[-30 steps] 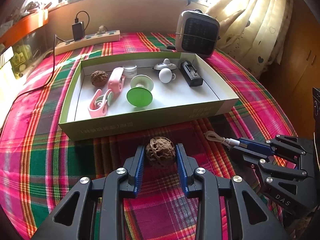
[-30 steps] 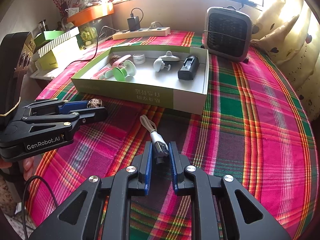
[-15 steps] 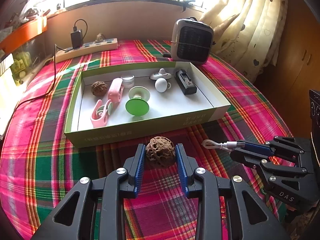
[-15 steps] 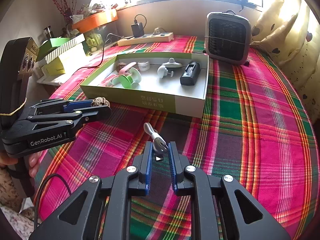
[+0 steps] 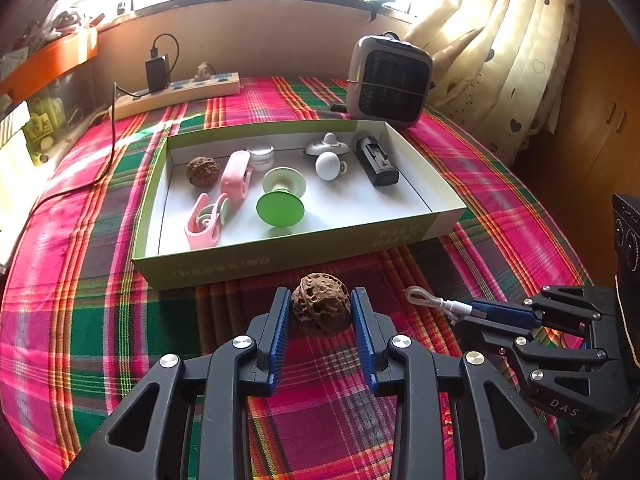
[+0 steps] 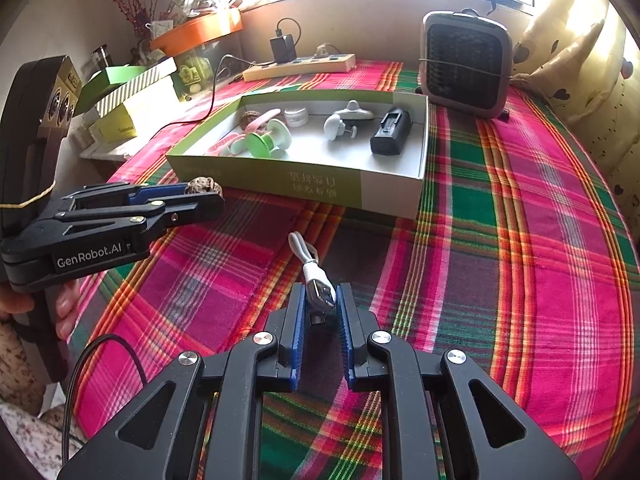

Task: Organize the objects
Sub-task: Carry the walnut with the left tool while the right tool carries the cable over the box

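A wrinkled brown walnut (image 5: 320, 312) sits between the blue pads of my left gripper (image 5: 320, 300), which is shut on it just in front of the green-sided box (image 5: 248, 264). From the right wrist view, the same left gripper (image 6: 200, 196) and walnut (image 6: 204, 186) hover by the box's near left corner (image 6: 188, 160). My right gripper (image 6: 320, 296) is shut on the plug end of a short white cable (image 6: 310, 264), and the cable's looped end sticks out forward. In the left wrist view, this right gripper (image 5: 480, 310) and cable (image 5: 428, 299) are at the right.
The box holds a second walnut (image 5: 203, 171), pink clips (image 5: 236, 174), a green suction cup (image 5: 280, 208), a white knob (image 5: 328, 166), a small jar and a black block (image 5: 378, 162). A heater (image 5: 388, 80) and power strip (image 5: 180, 92) stand behind. Stacked boxes (image 6: 132, 96) lie left.
The cable's looped end has come up off the cloth in the right gripper. Both views have drawn back slightly from the box. Both grips are unchanged.
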The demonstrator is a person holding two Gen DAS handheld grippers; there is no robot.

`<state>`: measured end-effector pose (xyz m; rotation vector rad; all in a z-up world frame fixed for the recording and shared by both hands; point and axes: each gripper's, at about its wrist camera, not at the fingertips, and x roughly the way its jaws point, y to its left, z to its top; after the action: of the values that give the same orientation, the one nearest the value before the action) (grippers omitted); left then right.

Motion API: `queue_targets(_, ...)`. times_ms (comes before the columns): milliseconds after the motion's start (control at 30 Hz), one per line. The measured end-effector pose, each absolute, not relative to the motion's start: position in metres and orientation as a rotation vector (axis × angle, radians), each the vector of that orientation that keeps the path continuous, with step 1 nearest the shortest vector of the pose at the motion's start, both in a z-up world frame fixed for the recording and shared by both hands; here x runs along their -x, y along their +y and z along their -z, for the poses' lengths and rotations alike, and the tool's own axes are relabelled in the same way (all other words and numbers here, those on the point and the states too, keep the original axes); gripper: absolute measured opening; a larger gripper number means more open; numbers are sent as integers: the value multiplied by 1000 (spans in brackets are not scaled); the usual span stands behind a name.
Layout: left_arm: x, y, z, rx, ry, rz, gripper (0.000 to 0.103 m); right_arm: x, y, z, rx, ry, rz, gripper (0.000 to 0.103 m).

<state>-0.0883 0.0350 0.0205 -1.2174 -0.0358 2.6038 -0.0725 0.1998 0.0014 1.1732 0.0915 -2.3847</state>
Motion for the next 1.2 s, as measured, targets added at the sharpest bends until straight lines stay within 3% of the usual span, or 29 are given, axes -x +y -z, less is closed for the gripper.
queue_targets(433,90,32,-19,1230,-44,-2612,28,80,178,1,-1152,246,2352,22)
queue_targets(600,90,33,-20,1223,-41,-2614,28,79,175,1,-1152,271,2369,16)
queue_targets(1200,89,35,-37,1174,-18,-2632,28,75,182,-24,-1079,184,2379,12)
